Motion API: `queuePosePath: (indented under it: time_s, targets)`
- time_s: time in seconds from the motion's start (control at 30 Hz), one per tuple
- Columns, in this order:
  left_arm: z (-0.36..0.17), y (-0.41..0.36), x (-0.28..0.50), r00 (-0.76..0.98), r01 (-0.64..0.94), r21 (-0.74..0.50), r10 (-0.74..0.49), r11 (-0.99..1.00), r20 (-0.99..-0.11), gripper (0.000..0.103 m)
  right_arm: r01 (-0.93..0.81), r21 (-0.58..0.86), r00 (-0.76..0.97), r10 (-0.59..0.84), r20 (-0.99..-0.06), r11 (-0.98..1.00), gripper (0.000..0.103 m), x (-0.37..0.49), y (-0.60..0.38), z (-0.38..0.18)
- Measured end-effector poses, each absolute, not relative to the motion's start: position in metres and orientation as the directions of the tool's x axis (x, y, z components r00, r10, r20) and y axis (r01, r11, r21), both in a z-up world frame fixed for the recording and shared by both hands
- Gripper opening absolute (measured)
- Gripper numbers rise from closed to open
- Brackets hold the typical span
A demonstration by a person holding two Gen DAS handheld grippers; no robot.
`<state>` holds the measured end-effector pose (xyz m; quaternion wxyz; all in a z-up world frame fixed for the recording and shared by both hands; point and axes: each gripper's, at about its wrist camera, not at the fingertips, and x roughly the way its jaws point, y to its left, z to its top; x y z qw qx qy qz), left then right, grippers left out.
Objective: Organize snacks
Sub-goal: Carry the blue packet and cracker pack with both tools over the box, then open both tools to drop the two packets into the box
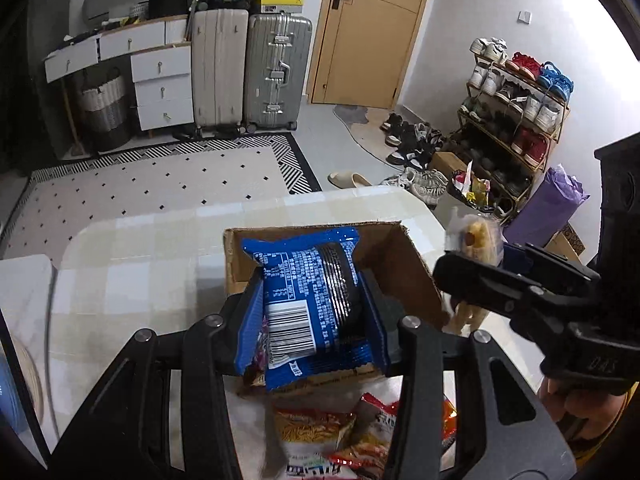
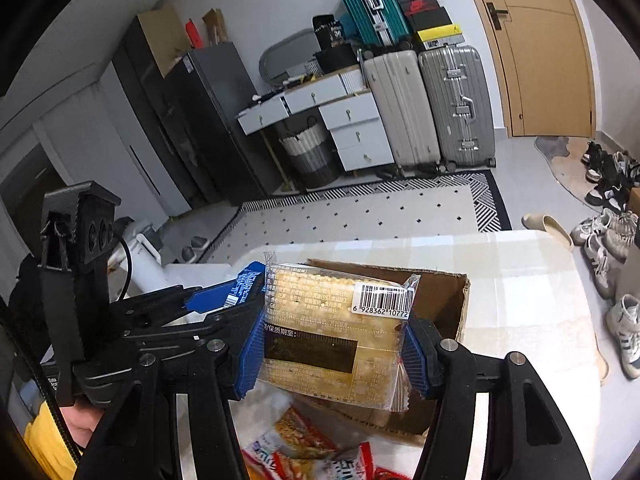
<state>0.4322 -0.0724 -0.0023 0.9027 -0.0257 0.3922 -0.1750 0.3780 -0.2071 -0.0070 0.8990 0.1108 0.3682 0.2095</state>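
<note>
My left gripper (image 1: 314, 320) is shut on a blue snack packet (image 1: 308, 300), held above the open cardboard box (image 1: 404, 264) on the checked table (image 1: 140, 264). My right gripper (image 2: 334, 352) is shut on a clear packet of yellow crackers (image 2: 332, 332), its barcode facing up, also over the cardboard box (image 2: 444, 300). In the left wrist view the right gripper (image 1: 460, 276) comes in from the right with the cracker packet (image 1: 478, 240) beside the box. In the right wrist view the left gripper (image 2: 224, 300) shows at the left with the blue packet (image 2: 240, 290).
Loose snack packets (image 1: 340, 440) (image 2: 304, 448) lie on the table in front of the box. Beyond the table are a patterned rug (image 1: 160, 184), suitcases (image 1: 276, 72), a white drawer unit (image 1: 160, 88), a shoe rack (image 1: 516, 112), a wooden door (image 1: 372, 28).
</note>
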Motion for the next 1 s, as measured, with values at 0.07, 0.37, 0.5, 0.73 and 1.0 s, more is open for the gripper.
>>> queuePosePath:
  time_s: [0.07,0.37,0.5,0.73,1.0]
  targets:
    - [-0.015,-0.074,0.445,0.613,0.294,-0.193,-0.34,0.936,-0.713,0.042,-0.29,0.352,0.629,0.454,-0.631,0.89,0.059,0.384,-0.206,-0.016]
    - [-0.064,-0.08,0.472,0.585,0.275,-0.182,-0.314,0.944,-0.748,0.042,-0.269,0.351,0.6,0.441,-0.667,0.897,0.059,0.399,-0.205,-0.044]
    - [-0.074,-0.088,0.474,0.576,0.286,-0.166,-0.308,0.944,-0.757,0.042,-0.262,0.353,0.595,0.438,-0.674,0.898,0.059,0.4,-0.202,-0.051]
    - [-0.081,-0.099,0.468,0.576,0.291,-0.156,-0.303,0.944,-0.759,0.042,-0.246,0.353,0.584,0.428,-0.689,0.903,0.059,0.404,-0.205,-0.059]
    - [-0.089,-0.095,0.465,0.563,0.287,-0.147,-0.291,0.947,-0.773,0.042,-0.227,0.35,0.572,0.416,-0.707,0.909,0.059,0.407,-0.204,-0.065]
